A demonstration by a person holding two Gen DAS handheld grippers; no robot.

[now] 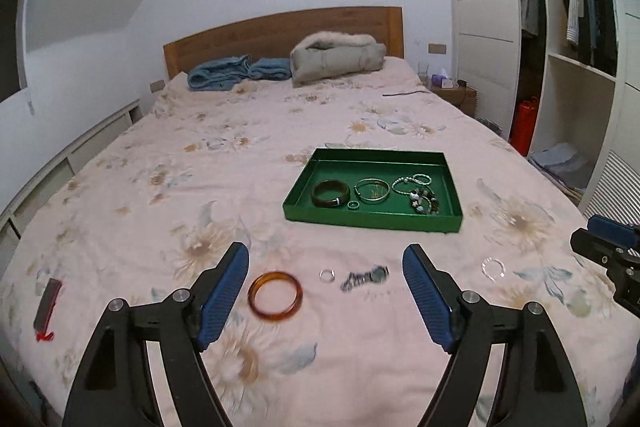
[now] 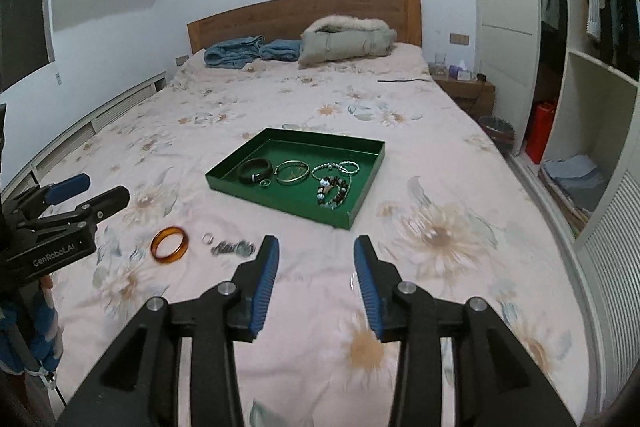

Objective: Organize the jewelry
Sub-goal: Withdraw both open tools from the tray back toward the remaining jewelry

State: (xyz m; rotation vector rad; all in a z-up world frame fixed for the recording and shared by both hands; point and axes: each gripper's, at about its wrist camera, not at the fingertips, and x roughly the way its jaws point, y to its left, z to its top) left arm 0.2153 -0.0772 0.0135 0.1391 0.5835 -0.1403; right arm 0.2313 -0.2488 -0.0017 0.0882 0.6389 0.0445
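A green tray lies on the bed and holds a dark bangle, a small ring, a thin metal bangle and beaded bracelets. On the bedspread in front of it lie an amber bangle, a small silver ring, a metal watch and a clear ring. My left gripper is open and empty just above the loose pieces. My right gripper is open and empty to the right of them.
The bed has a floral pink cover, with folded blue clothes and a grey jacket by the wooden headboard. A dark flat item with a red tassel lies at the left. A nightstand and open wardrobe stand at the right.
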